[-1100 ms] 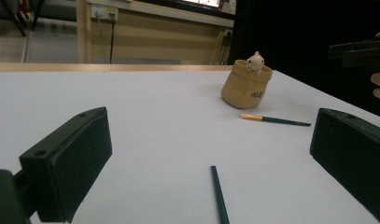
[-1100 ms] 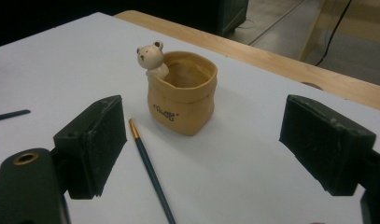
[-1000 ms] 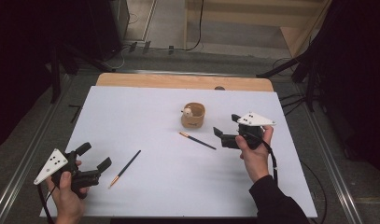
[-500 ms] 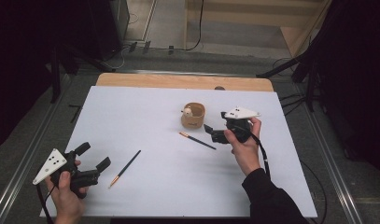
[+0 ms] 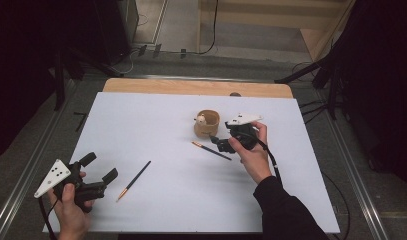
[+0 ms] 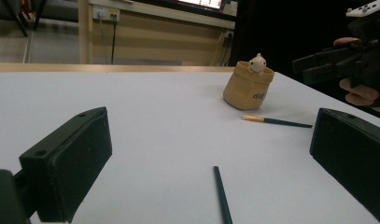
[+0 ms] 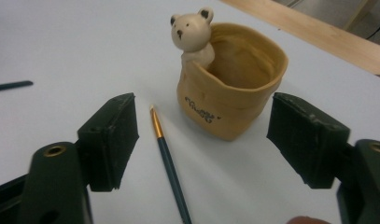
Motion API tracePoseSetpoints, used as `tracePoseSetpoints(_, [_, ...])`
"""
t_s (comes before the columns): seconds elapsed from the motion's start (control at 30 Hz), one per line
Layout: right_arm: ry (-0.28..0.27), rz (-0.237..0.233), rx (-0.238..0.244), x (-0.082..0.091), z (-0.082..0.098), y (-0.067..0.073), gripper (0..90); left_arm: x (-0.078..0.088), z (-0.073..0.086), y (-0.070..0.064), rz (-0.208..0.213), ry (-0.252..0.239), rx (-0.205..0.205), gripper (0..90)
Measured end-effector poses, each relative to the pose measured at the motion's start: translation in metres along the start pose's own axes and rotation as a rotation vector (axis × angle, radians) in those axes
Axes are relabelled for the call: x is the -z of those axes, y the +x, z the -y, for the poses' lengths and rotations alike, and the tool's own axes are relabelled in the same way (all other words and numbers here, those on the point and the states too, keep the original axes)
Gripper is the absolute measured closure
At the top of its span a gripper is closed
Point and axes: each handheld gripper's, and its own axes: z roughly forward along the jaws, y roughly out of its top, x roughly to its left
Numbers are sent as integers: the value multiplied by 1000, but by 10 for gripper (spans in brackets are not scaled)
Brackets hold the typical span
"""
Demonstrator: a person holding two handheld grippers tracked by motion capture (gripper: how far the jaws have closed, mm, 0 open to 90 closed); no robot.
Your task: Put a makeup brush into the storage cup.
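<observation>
A tan pouch-shaped cup (image 5: pixel 207 123) (image 7: pixel 232 79) (image 6: pixel 248 86) with a small bear on its rim stands right of centre on the white sheet. A dark paintbrush (image 5: pixel 211 150) (image 7: pixel 169 161) (image 6: pixel 276 122) with an orange ferrule lies just in front of it. My right gripper (image 5: pixel 217 144) (image 7: pixel 204 116) hovers low over this brush, pointing at the cup. Its jaws have just been closing but stand apart with nothing pressed between them. A second brush (image 5: pixel 134 180) (image 6: pixel 221 196) lies at the near left. My left gripper (image 5: pixel 100 167) (image 6: pixel 208 135) rests open beside it, holding nothing.
The white sheet (image 5: pixel 156 125) covers the table, with a wooden strip (image 5: pixel 191 86) along the far edge. Metal rails run down both sides of the table. Black stands and cables sit on the floor beyond.
My right gripper has moved left, towards the cup and the brush in front of it, and its jaws have narrowed. The left gripper has stayed where it was.
</observation>
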Motion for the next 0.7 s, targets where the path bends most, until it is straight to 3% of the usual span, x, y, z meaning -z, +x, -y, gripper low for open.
tracePoseSetpoints(0.13, [49,-29,21,-7,-1,1,319,0,0,0,1,0,-2,0])
tracePoseSetpoints(0.27, [99,-25,30,-13,-4,3,390,0,0,0,1,1,-1,0])
tracePoseSetpoints(0.37, [112,-53,32,-15,-6,2,419,0,0,0,1,2,-2,0])
tracePoseSetpoints(0.43, [127,-94,36,-18,-8,3,494,0,0,0,1,3,-2,0])
tracePoseSetpoints(0.63, [192,-116,72,-24,-13,4,552,0,0,0,1,3,-1,0])
tracePoseSetpoints(0.7, [230,-103,81,-27,-16,3,584,0,0,0,1,3,-2,0])
